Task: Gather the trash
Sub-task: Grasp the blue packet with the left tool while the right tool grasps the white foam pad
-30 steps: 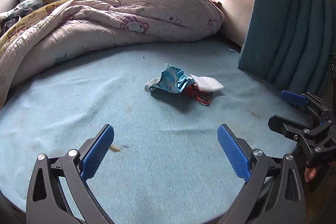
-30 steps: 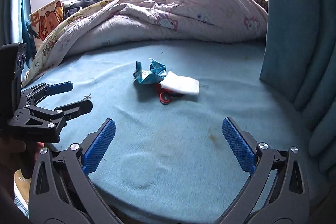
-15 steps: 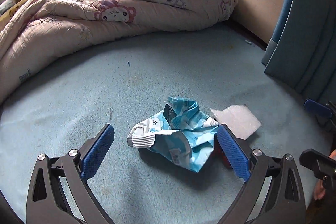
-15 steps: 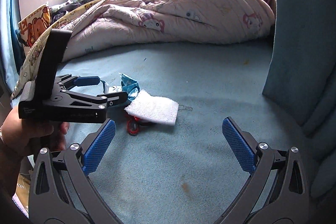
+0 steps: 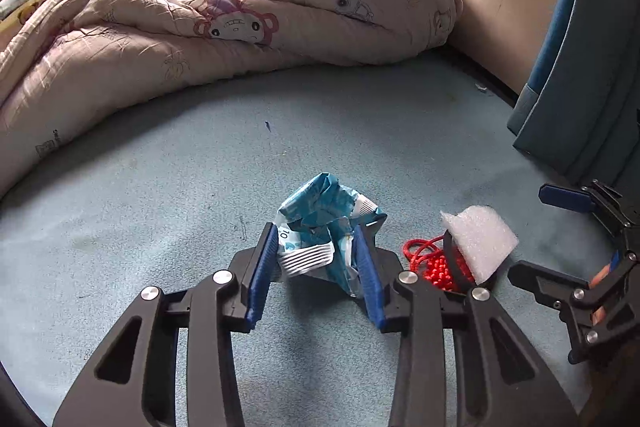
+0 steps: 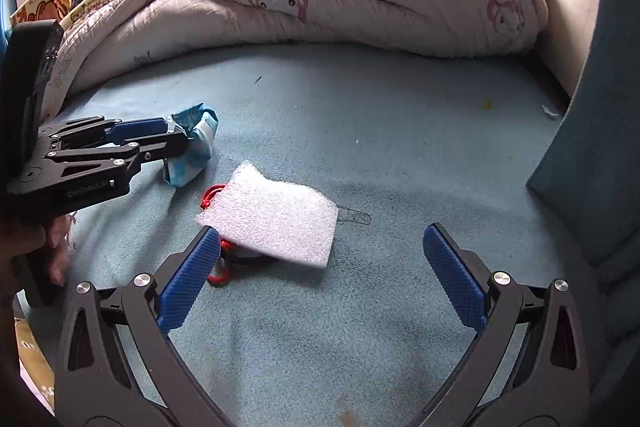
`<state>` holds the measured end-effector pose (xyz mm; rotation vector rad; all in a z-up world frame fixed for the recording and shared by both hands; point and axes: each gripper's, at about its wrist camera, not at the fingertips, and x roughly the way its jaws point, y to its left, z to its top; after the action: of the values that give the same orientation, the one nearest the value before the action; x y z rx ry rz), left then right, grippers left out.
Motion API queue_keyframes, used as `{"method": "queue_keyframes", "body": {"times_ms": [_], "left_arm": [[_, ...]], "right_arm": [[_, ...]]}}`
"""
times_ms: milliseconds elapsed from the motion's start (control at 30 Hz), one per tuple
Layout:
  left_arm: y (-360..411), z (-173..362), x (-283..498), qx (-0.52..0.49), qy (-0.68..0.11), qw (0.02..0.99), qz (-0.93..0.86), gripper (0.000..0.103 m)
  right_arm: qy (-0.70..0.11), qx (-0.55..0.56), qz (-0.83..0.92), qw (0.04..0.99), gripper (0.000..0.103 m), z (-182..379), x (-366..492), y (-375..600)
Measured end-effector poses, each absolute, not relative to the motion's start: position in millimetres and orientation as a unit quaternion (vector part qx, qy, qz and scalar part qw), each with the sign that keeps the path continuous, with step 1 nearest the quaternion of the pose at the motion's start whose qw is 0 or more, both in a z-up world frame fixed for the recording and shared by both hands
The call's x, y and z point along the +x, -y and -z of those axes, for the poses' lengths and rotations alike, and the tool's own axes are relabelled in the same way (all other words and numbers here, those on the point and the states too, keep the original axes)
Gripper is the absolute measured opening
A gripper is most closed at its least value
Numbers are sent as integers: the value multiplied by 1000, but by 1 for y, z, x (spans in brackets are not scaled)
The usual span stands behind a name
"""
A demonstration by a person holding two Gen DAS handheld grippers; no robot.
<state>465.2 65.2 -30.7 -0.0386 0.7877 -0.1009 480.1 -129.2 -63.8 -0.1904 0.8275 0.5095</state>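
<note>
Between the left gripper's (image 5: 316, 259) closed blue pads sits the crumpled blue wrapper (image 5: 320, 223), pinched firmly. Just right of it lie a red cord (image 5: 424, 261) and white foam sheet (image 6: 276, 219); the right gripper (image 6: 320, 267) gapes wide around these, holding nothing. Beyond, light-blue bedsheet (image 5: 160, 187), then a rumpled quilt (image 5: 240, 11).

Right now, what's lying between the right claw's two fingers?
In the right wrist view, the open right claw frames a white foam pad lying over a red string; right of the pad, only bare blue sheet.
</note>
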Motion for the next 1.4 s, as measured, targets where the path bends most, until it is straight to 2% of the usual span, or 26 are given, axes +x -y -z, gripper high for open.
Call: {"method": "queue_keyframes", "body": {"times_ms": [300,467,733,933,1000,1067,1133,1400], "left_arm": [[-80,30,456,-33,-380,922,64,23],[-83,28,448,-33,-373,925,70,17],[-103,26,428,-46,-368,927,60,13],[-130,25,414,-56,-367,927,47,13],[-138,25,412,-60,-368,927,45,13],[-143,25,410,-63,-368,927,41,13],[-147,24,406,-64,-367,927,40,13],[-149,11,385,-68,-359,930,40,13]], "right_arm": [[-446,-78,-245,857,98,81,509,89],[-410,-80,-243,876,98,71,507,83],[-337,-230,-277,870,98,63,491,31],[-357,-271,-343,825,98,77,485,-16],[-382,-251,-335,824,95,83,494,-23],[-430,-185,-338,817,65,84,511,-19],[-440,-161,-321,823,45,81,516,-13],[-432,-112,-343,827,44,71,489,21]]}}
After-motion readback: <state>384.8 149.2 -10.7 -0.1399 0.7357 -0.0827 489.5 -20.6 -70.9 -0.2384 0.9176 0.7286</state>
